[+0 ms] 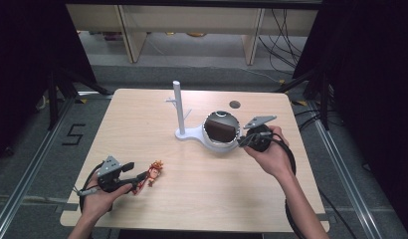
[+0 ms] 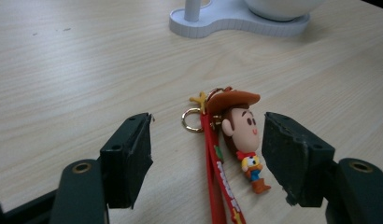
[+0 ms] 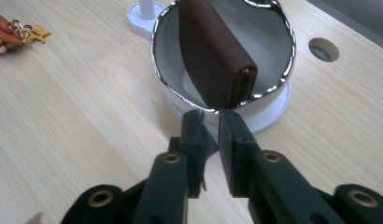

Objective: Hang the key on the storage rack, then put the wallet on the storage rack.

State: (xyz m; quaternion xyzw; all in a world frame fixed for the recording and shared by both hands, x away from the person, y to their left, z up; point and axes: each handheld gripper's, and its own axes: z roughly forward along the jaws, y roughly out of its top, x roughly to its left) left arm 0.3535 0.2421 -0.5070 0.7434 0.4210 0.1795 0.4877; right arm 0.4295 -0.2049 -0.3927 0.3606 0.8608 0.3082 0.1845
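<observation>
A cowboy-figure keychain (image 2: 238, 135) with a red strap lies flat on the wooden table (image 1: 202, 199). My left gripper (image 2: 208, 125) is open around it, one jaw on each side, neither touching it. In the high view the left gripper (image 1: 140, 178) is at the front left, with the keychain (image 1: 153, 174) at its tips. A brown wallet (image 3: 213, 51) leans inside a chrome-rimmed white bowl (image 3: 269, 42). My right gripper (image 3: 211, 114) is shut, holding nothing, with its tips just outside the bowl's near rim. In the high view the right gripper (image 1: 240, 141) is at the bowl's (image 1: 214, 144) right side.
The bowl shares a white base with an upright post (image 1: 178, 107) that has small side pegs. A round cable hole (image 1: 235, 104) sits behind the bowl. Bare wood stretches between the two hands. Shelving and cables stand beyond the far edge.
</observation>
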